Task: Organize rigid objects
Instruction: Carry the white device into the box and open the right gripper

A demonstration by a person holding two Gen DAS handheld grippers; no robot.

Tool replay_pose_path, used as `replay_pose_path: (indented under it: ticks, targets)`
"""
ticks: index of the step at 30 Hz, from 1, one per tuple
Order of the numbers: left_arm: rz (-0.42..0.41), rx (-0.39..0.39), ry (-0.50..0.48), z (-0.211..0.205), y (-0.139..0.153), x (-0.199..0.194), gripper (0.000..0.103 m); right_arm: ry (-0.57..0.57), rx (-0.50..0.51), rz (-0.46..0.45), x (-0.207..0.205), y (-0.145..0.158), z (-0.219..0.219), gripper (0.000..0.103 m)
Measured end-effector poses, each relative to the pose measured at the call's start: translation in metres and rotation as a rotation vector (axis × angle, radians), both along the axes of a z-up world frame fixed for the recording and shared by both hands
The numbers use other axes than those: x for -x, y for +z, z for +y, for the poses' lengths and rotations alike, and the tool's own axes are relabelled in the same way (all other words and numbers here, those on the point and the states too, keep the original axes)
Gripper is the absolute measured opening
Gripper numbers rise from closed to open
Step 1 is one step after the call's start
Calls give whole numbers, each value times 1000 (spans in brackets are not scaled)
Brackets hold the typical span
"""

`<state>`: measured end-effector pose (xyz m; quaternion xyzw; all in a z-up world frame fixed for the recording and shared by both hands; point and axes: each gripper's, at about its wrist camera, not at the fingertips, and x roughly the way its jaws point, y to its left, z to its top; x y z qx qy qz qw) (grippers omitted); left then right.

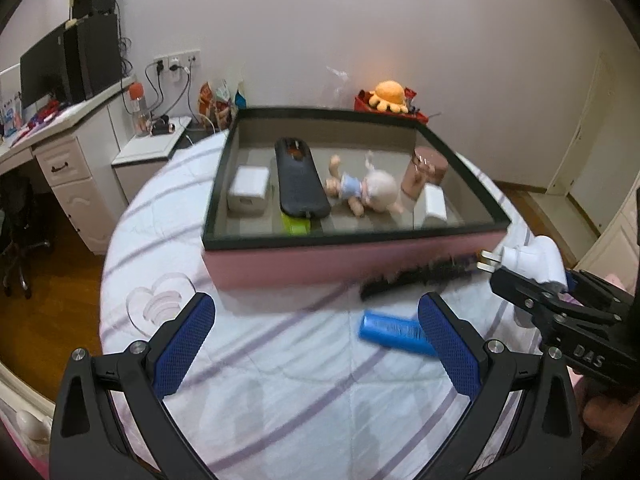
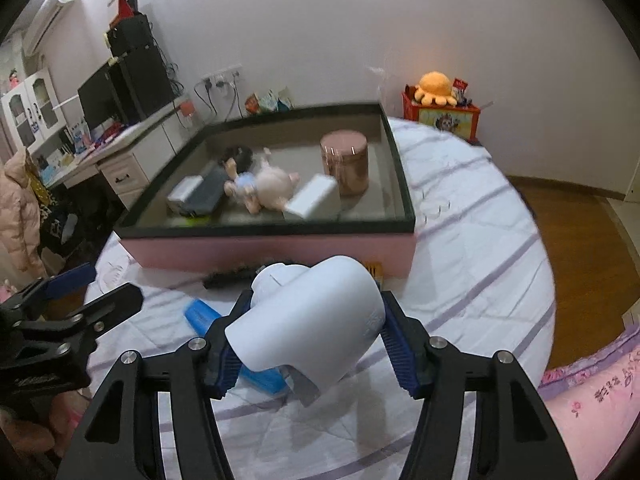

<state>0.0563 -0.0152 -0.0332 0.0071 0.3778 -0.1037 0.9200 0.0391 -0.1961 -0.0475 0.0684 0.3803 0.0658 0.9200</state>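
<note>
The left gripper (image 1: 316,340) sits nearest the lens, its blue pads spread wide apart over the striped bedspread (image 1: 280,400) with nothing between them. Just beyond its right pad lies a blue tube (image 1: 394,334), and behind that a black hairbrush (image 1: 420,276) rests against the front wall of the pink box (image 1: 340,258). Inside the box, from left to right: a white charger block (image 1: 248,188), a dark oblong case (image 1: 302,178) lying on a green item (image 1: 296,224), a doll (image 1: 362,190), a white adapter (image 1: 436,202) and a copper-coloured canister (image 1: 426,170) behind it.

To the right, the right gripper (image 2: 310,344) is clamped on a white plug-in device (image 2: 312,320), both blue pads pressing its sides. The device is raised clear of the bedspread, in front of the box's near wall and outside it; its metal prongs (image 1: 486,262) point towards the box.
</note>
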Motion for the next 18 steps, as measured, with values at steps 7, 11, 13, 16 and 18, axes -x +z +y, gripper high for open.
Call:
replay_pose_path:
  ticks: [7, 11, 13, 16, 18]
  targets:
    - [-42, -13, 25, 4, 29, -40, 103, 47, 19, -27, -35, 31, 15, 62]
    - [-47, -12, 48, 8, 38, -76, 103, 71, 32, -24, -74, 42, 23, 62]
    - [-42, -11, 59, 9, 41, -94, 103, 79, 38, -18, -99, 46, 27, 62]
    - [-32, -8, 67, 11, 39, -117, 103, 89, 49, 9, -142, 46, 31, 62]
    - [-19, -3, 69, 12, 35, -131, 103, 91, 52, 31, -166, 42, 34, 62]
